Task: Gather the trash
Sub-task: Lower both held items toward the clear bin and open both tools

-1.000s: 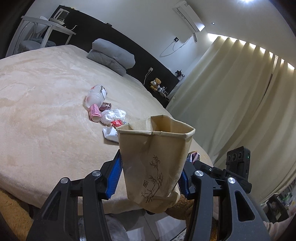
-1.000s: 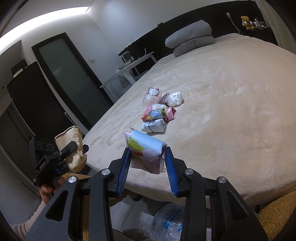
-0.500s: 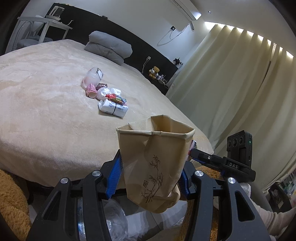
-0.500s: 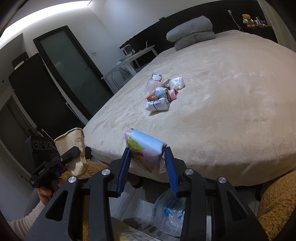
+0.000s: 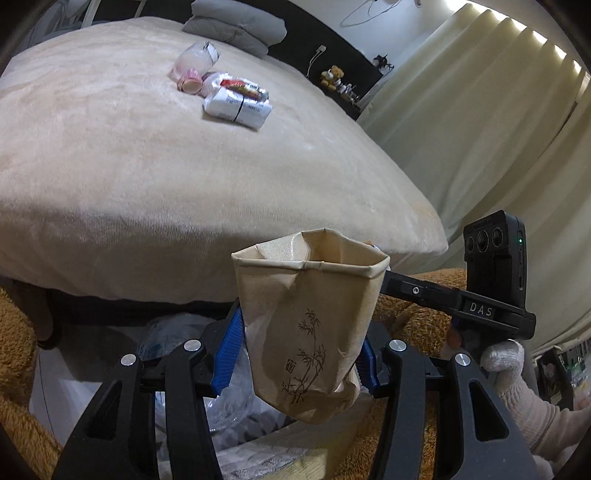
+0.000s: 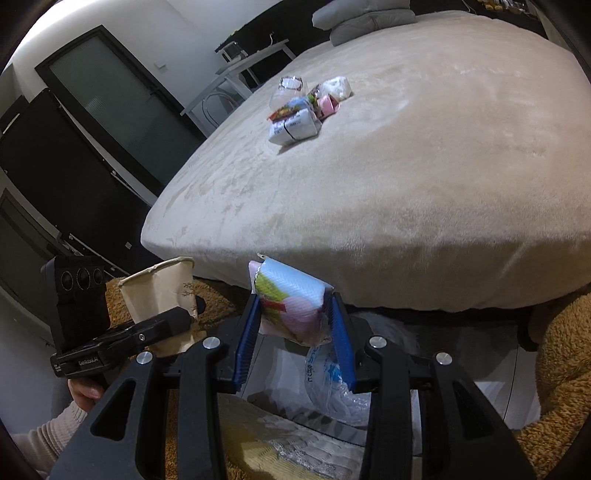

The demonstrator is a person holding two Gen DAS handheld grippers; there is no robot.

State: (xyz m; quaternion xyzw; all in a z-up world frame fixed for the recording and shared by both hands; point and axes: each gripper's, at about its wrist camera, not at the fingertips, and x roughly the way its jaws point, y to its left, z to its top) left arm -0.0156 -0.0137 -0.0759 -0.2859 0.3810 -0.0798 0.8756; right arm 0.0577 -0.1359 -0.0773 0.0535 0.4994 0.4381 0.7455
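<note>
My left gripper (image 5: 297, 354) is shut on a crumpled tan paper cup (image 5: 310, 325) with a bamboo print, mouth up, held just below the bed's edge. In the right wrist view the same cup (image 6: 159, 291) shows at the lower left. My right gripper (image 6: 293, 332) is shut on a colourful snack packet (image 6: 291, 299) of white, green and pink. Both hang side by side over a clear plastic bag (image 6: 332, 376) on the floor. More trash (image 5: 236, 99) lies in a pile on the bed: a white packet, wrappers, a plastic cup.
The beige bed (image 5: 147, 166) fills the upper part of both views, with grey pillows (image 5: 236, 26) at its far end. Brown fuzzy fabric (image 5: 18, 350) lies on either side below. Curtains (image 5: 498, 129) hang at the right; a dark door (image 6: 122, 110) is at the left.
Both grippers have sunk and tipped downward, from above the bed's surface to below its edge. The plastic bag on the floor has come into view. Both grips are unchanged.
</note>
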